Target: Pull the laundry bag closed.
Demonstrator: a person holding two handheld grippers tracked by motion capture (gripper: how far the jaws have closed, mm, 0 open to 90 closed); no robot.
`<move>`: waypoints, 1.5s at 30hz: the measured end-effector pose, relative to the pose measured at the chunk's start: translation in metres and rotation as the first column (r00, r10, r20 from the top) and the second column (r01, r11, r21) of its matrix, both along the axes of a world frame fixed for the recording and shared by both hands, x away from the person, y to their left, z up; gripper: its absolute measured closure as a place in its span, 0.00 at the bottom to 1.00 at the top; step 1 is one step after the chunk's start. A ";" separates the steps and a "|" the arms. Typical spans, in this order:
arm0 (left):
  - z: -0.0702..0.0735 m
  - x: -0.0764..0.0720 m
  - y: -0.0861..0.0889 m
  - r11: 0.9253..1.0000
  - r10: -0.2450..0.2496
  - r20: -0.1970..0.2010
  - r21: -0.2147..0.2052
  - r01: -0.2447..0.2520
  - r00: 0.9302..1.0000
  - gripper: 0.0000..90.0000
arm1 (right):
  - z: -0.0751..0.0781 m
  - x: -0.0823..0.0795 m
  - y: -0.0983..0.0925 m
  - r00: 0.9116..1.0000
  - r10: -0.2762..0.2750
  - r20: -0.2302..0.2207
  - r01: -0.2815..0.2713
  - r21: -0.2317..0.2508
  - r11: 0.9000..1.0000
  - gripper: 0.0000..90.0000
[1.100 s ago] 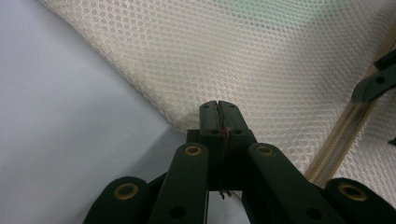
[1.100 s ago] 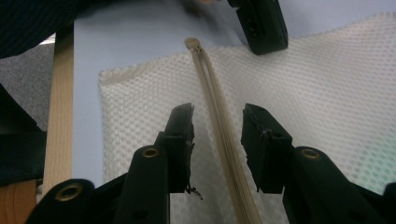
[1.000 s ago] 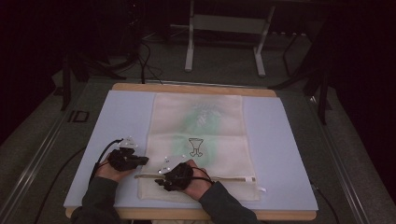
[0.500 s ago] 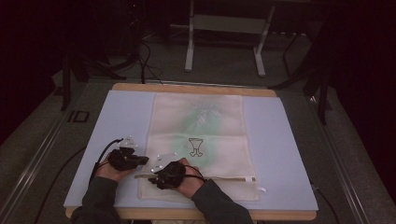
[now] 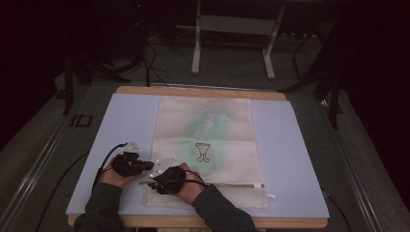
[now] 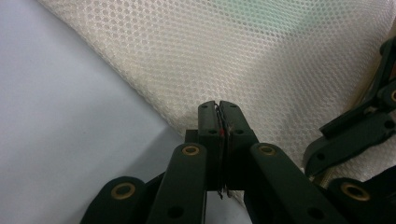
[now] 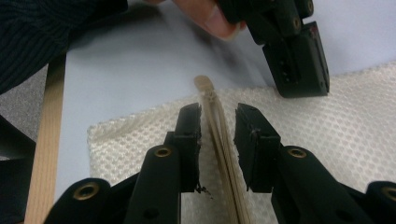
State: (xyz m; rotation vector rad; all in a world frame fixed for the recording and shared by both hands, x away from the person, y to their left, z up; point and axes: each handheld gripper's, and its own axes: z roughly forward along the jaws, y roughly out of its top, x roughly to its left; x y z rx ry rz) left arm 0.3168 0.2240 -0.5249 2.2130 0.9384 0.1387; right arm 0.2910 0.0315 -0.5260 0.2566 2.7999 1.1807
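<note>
From the high view, a mesh bag (image 5: 207, 145) lies flat along the middle of the blue mat (image 5: 300, 159), with both hands working at its near left corner. That view is too far off to show what the jaws are doing, so the gripper views do the work here.

The left gripper (image 5: 129, 163) sits at the bag's left edge, just beside the right one. In the left gripper view, its jaws are pressed together on the edge of the mesh (image 6: 261, 60), with a thin bit of fabric caught between the pads. The right gripper's links poke in at the right of that view.

The right gripper (image 5: 167, 180) is over the near left corner. In the right gripper view (image 7: 217, 140), its jaws stand apart on either side of the zipper strip (image 7: 219, 135), which runs up the gap. They've just been closing in, but there's still daylight on both sides. The left gripper (image 7: 299, 60) shows at the far end of that view, down on the bag's edge with a fingertip (image 7: 210, 18) behind it. The table's wooden edge (image 7: 44, 140) shows at the left.
</note>
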 end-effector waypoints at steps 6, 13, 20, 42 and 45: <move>0.001 0.000 0.000 1.000 -0.003 0.000 -0.001 0.003 1.000 0.98 | 0.000 0.001 0.006 1.000 0.020 -0.009 -0.020 0.003 1.000 0.85; 0.002 0.000 0.002 1.000 0.004 0.002 -0.017 -0.004 1.000 0.98 | 0.000 0.002 0.014 1.000 0.027 -0.010 -0.027 0.004 1.000 0.85; 0.002 0.000 0.003 1.000 0.008 0.003 -0.016 -0.008 1.000 0.98 | 0.000 0.003 0.019 1.000 0.024 -0.012 -0.024 0.012 1.000 0.84; 0.002 0.000 0.008 0.999 0.029 0.007 -0.028 -0.028 1.000 0.98 | -0.004 0.005 0.034 0.999 0.035 -0.010 -0.035 0.000 0.999 0.84; 0.002 0.000 0.008 0.999 0.029 0.006 -0.027 -0.029 1.000 0.98 | -0.006 0.004 0.039 0.999 0.031 0.007 -0.031 -0.025 0.999 0.85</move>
